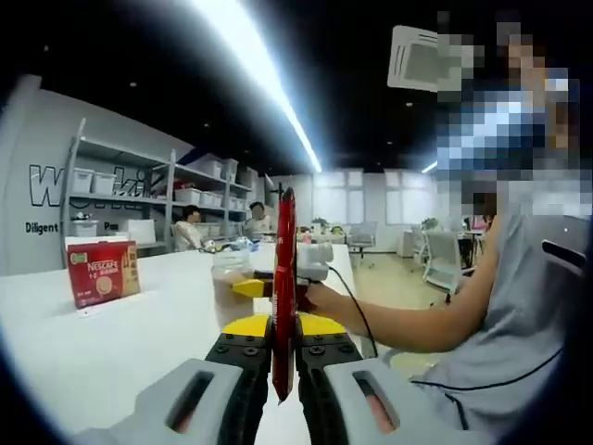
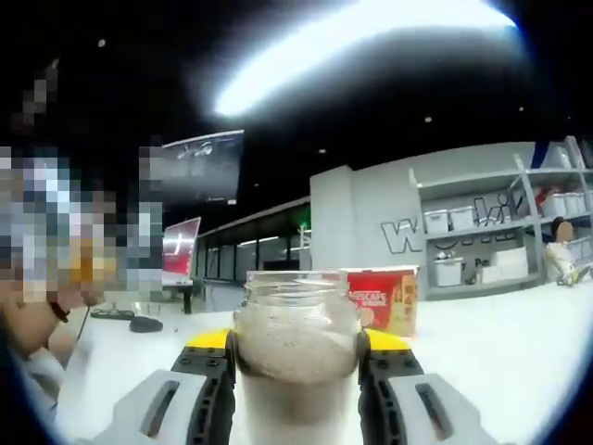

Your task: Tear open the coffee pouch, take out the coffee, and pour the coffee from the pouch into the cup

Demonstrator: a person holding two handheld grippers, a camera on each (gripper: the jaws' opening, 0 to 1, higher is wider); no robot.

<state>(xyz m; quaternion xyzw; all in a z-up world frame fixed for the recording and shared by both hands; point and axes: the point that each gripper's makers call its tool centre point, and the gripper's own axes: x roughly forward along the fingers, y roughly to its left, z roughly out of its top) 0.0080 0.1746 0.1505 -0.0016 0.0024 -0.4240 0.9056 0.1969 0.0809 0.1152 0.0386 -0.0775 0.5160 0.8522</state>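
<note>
Left gripper (image 1: pixel 283 357) jaws clamped on the red coffee pouch (image 1: pixel 284 278), held upright and edge-on. Right gripper (image 2: pixel 296 357) jaws clamped around the glass cup (image 2: pixel 296 348). Red box (image 1: pixel 102 272) on the white surface (image 1: pixel 139 324) reads "NESCAFE". Left gripper view adds the person's arm (image 1: pixel 408 320); wall lettering is partly hidden.

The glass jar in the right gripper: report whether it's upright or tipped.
Upright. The glass jar stands with its open mouth up between the right gripper's jaws, its sides running straight up; brownish contents fill much of it.
</note>
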